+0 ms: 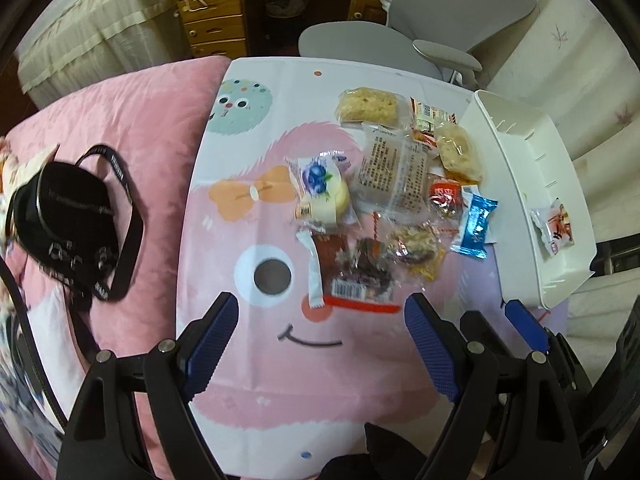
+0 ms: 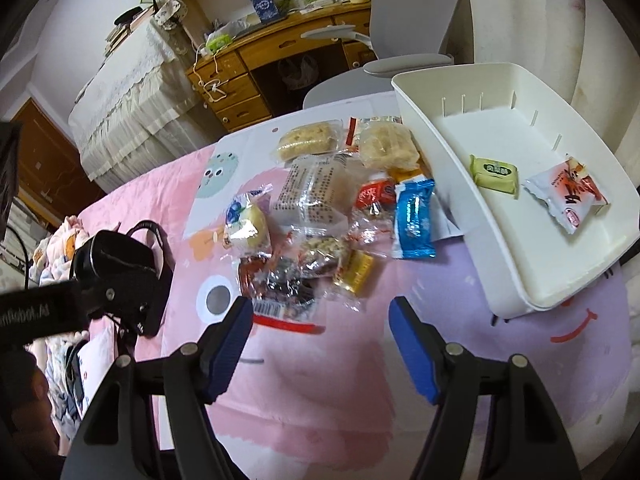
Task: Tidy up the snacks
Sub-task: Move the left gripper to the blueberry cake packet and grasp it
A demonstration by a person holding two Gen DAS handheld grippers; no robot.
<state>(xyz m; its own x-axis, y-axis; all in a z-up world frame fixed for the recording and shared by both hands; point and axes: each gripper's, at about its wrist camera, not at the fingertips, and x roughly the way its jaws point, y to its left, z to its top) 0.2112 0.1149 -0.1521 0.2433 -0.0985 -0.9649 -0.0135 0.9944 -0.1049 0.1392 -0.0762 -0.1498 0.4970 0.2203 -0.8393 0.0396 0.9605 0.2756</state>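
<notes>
I hold my left gripper (image 1: 320, 336) and right gripper (image 2: 322, 340) above the mat, jaws spread wide, both empty. The snack pile (image 2: 328, 216) lies beside the white tray (image 2: 500, 280); its blue packet (image 2: 414, 220) nearly touches the wall. Most print is unreadable; a barcode (image 1: 350, 290) shows.

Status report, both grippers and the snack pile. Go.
Left gripper open, empty; right gripper open, empty. Two packets in white bin: green packet, red-white packet. Snack pile unsorted on cloth. Path unobstructed.
</notes>
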